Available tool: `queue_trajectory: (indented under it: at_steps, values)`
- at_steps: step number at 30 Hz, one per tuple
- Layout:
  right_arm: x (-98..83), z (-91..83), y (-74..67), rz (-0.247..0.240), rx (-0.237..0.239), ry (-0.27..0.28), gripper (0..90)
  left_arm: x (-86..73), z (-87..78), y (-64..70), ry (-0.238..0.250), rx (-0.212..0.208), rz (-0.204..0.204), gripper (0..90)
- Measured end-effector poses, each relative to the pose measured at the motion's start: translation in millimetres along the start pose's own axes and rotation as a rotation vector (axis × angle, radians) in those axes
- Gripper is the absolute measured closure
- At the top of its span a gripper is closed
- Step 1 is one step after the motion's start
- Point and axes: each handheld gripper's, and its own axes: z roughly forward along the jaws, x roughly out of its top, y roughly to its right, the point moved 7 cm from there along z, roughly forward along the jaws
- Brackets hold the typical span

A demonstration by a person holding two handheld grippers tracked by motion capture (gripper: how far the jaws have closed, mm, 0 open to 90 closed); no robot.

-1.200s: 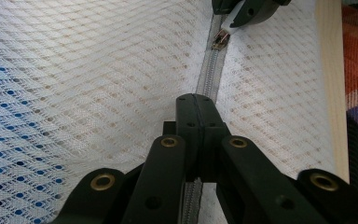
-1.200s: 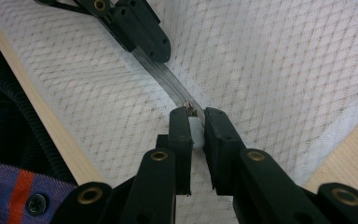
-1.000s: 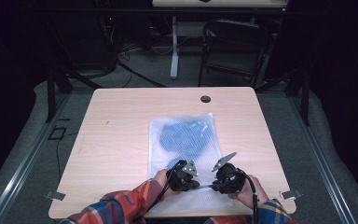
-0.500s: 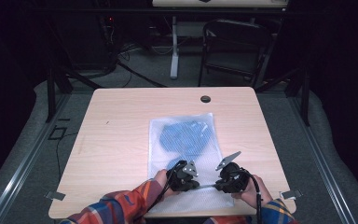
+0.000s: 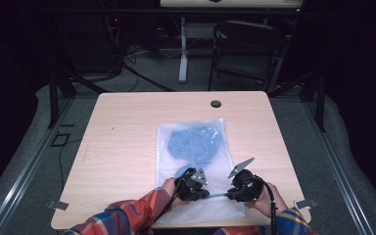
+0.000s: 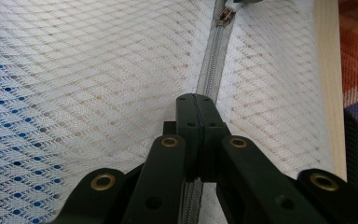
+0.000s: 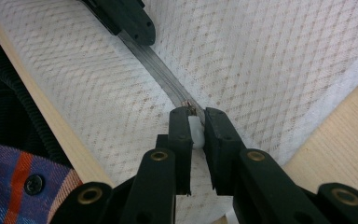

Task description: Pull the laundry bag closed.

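Mesh bag [image 5: 196, 161] is lying on the tabletop [image 5: 122, 147] near us; our left tongs [image 6: 196, 100] are clenching its zipper [image 6: 212, 70], our right tongs [image 7: 194, 122] gripping the white pull tab [image 7: 195, 131].

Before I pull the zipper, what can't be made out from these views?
- Blue item inside the mesh bag: high view, mesh blurs what it is.
- Zipper under the left gripper: left gripper view, shut jaws cover it.
- White zipper tab: right gripper view, mostly hidden between the right gripper jaws.
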Motion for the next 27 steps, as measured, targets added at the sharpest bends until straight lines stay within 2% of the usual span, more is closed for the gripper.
queue_trajectory:
  at_steps: [7, 9, 11, 14, 15, 20, 23, 24, 27]
  values:
    - [-1.7, -2.7, 1.1, -0.013, 0.0, -0.01, 81.8, 0.1, 0.2, 0.4, -0.002, -0.001, 0.003, 90.0]
    - [-4.0, -2.7, 2.3, 0.0, -0.011, -0.022, 81.8, 0.1, 0.2, 0.4, -0.003, -0.002, 0.004, 90.0]
    - [-4.7, -3.3, 0.5, 0.011, 0.012, -0.011, 81.8, 0.2, 0.2, 0.6, -0.004, -0.003, 0.006, 90.0]
    - [-5.8, -4.5, 2.2, 0.013, -0.009, -0.017, 81.8, 0.1, 0.1, 0.6, -0.004, -0.004, 0.008, 90.0]
    - [-6.0, -4.7, 1.9, 0.026, 0.008, -0.011, 81.8, 0.1, 0.1, 0.7, -0.005, -0.004, 0.008, 90.0]
    - [-7.0, -4.4, 3.4, 0.031, 0.013, -0.017, 81.7, 0.1, 0.1, 0.4, -0.004, -0.004, 0.008, 90.0]
    - [-8.5, -5.3, 6.3, 0.013, 0.004, -0.026, 81.7, -0.3, -0.4, 0.0, -0.007, -0.003, 0.007, 90.0]
    - [-9.0, -6.2, 6.5, 0.033, 0.016, -0.018, 81.7, -0.5, -0.5, 0.1, -0.009, -0.004, 0.005, 90.0]
    - [-11.9, -7.7, 9.2, 0.039, 0.012, -0.02, 81.7, -0.3, -0.3, -0.2, -0.006, -0.005, 0.006, 90.0]
